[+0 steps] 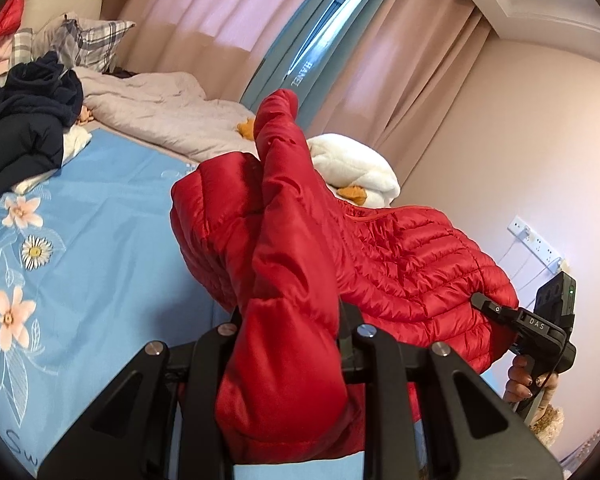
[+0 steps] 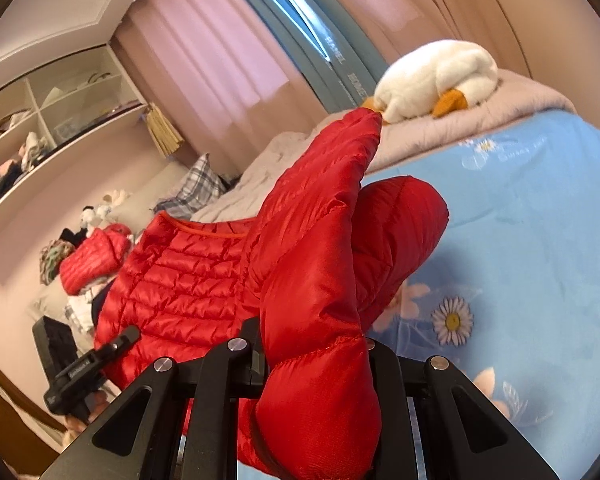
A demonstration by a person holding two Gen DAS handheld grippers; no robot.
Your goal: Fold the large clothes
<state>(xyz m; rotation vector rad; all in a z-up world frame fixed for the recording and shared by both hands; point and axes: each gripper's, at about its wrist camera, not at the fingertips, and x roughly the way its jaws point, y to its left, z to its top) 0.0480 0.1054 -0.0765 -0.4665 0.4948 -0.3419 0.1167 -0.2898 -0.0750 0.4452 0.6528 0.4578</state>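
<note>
Presently, the red quilted down jacket (image 1: 400, 256) is held up above the bed (image 1: 112, 232), stretched between the two tools. The left hand-held gripper (image 1: 288, 332) is clamped on a bunched fold of the jacket's smooth red fabric, which rises between its black fingers and spills back toward the camera. The right hand-held gripper (image 2: 312, 344) is likewise clamped on a thick fold of the same jacket (image 2: 188, 276). In the left wrist view the right tool appears at the jacket's far edge, with the person's hand (image 1: 528, 380) on its handle.

The bed carries a light blue sheet (image 2: 520, 232) printed with daisies. A grey comforter (image 1: 168, 116) lies crumpled along the curtain side, with a white plush duck (image 2: 436, 76) resting on it. Dark navy garments (image 1: 24, 128) are heaped near a plaid pillow (image 1: 88, 40). A second red quilted garment (image 2: 96, 260) sits on a pile by the wall, below open shelves (image 2: 48, 120).
</note>
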